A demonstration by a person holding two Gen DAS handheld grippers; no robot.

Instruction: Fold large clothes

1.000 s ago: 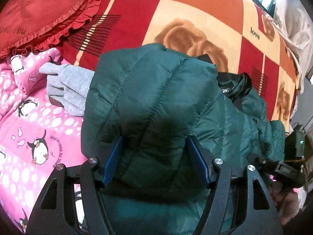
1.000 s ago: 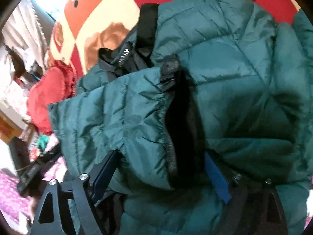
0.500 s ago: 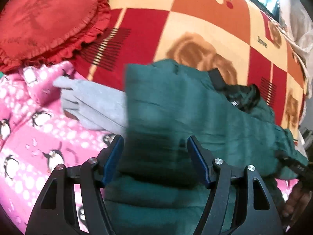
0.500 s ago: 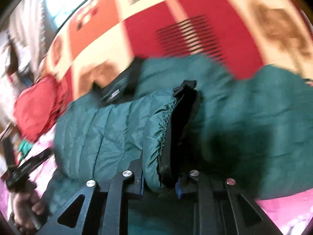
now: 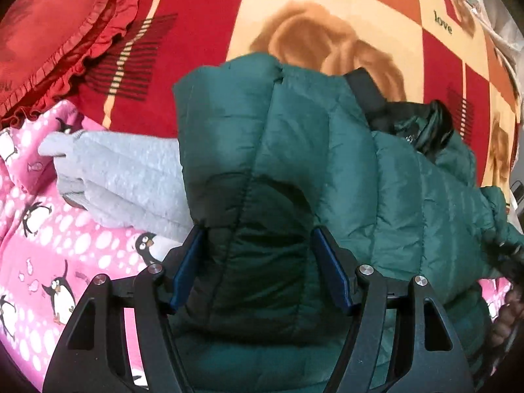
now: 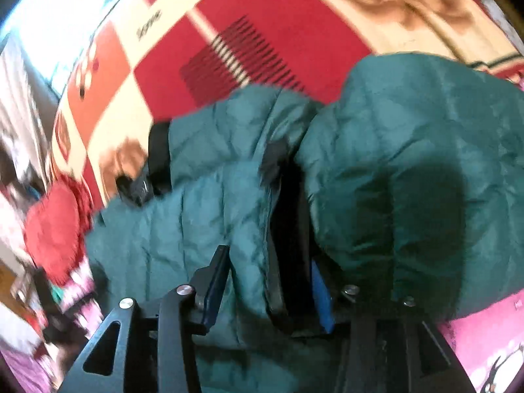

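The green puffer jacket (image 5: 327, 170) lies bunched on the bed, partly on the red, orange and cream checked blanket (image 5: 203, 32) and partly on the pink penguin-print cover (image 5: 49, 255) along the bed's near edge. Its black collar lining (image 5: 416, 124) shows toward the right side of the heap in the left wrist view.

The left gripper (image 5: 258, 262) stands fairly wide with a thick quilted fold of the jacket filling the gap between its blue pads (image 5: 330, 271); whether the pads actually press on the fabric I cannot tell.

The right gripper (image 6: 268, 288) has the jacket's gathered edge and its black inner lining (image 6: 291, 222) between its fingers, and its jaws are opening; the left pad (image 6: 214, 286) stands just clear of the fabric, so the fold sits loose between them. This view is blurred.

A grey knit garment (image 5: 121, 180) lies on the pink cover, touching the jacket's left side. A red frilled cushion (image 5: 55, 32) rests at the far left corner of the checked blanket, well apart from the jacket.
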